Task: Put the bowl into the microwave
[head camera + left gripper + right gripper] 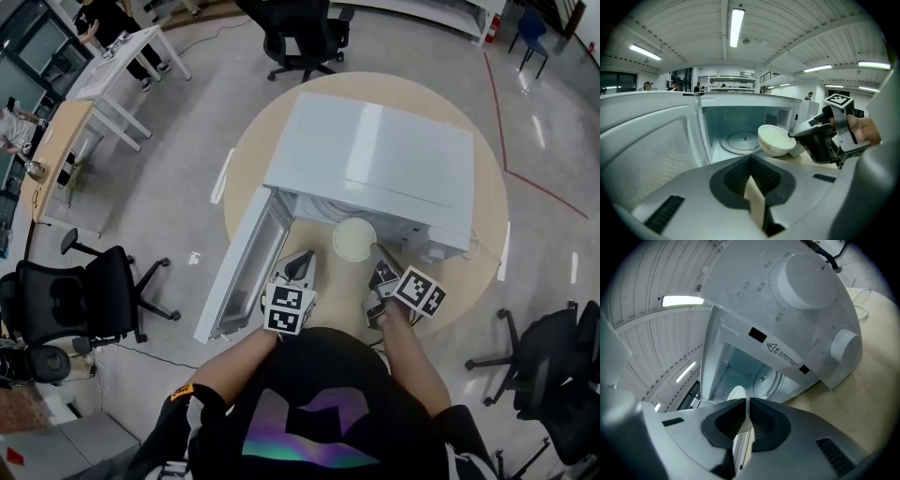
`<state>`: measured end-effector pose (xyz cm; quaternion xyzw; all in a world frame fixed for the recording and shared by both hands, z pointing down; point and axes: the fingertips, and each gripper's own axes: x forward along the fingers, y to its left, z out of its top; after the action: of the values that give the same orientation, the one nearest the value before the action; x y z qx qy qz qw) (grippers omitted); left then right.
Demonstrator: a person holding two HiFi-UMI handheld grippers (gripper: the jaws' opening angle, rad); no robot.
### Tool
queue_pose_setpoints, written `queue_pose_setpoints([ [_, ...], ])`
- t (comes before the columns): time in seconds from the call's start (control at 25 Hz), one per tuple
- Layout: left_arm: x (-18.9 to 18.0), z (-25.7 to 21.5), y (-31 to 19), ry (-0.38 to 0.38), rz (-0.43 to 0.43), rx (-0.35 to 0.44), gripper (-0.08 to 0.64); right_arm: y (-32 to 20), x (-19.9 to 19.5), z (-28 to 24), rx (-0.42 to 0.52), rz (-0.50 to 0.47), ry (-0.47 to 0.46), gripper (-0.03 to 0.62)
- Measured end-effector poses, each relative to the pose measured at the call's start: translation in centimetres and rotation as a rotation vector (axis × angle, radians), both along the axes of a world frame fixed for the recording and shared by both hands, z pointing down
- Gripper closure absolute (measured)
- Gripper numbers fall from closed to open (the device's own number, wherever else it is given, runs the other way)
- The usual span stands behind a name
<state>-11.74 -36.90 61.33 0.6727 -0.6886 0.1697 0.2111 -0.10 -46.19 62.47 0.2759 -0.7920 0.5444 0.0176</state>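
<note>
Holds one white bowl point(353, 239) at the mouth of one open microwave point(375, 155).
Reaches both forearms forward and down over the round wooden table point(251, 155), two grippers side by side. Sets the left gripper point(304, 257) just beside the single swung-open door point(246, 267), jaws pressed together on nothing. Pinches the bowl's rim in the right gripper point(379, 262), bowl slightly tilted at the cavity's threshold, before one glass turntable point(743, 139). Shows two round knobs point(806, 275) at far right.

From the head view, the top of the microwave point(375, 159) hides its cavity. In the right gripper view, the right claw point(746, 401) covers most of the bowl point(735, 393), leaving a pale sliver.
</note>
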Motion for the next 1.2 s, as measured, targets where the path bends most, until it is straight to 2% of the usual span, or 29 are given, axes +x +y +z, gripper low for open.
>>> queue_pose_setpoints([
  [0.52,-2.9,-1.0,-3.3,-0.006,0.013,-0.001,0.512,-4.2,-4.4,0.8,-0.028,0.131,-0.033,0.554],
  [1.2,-4.6,-1.7,-7.7,0.021,0.002,0.017,0.512,-8.6,-6.9,2.4,-0.030,0.255,-0.004,0.554],
])
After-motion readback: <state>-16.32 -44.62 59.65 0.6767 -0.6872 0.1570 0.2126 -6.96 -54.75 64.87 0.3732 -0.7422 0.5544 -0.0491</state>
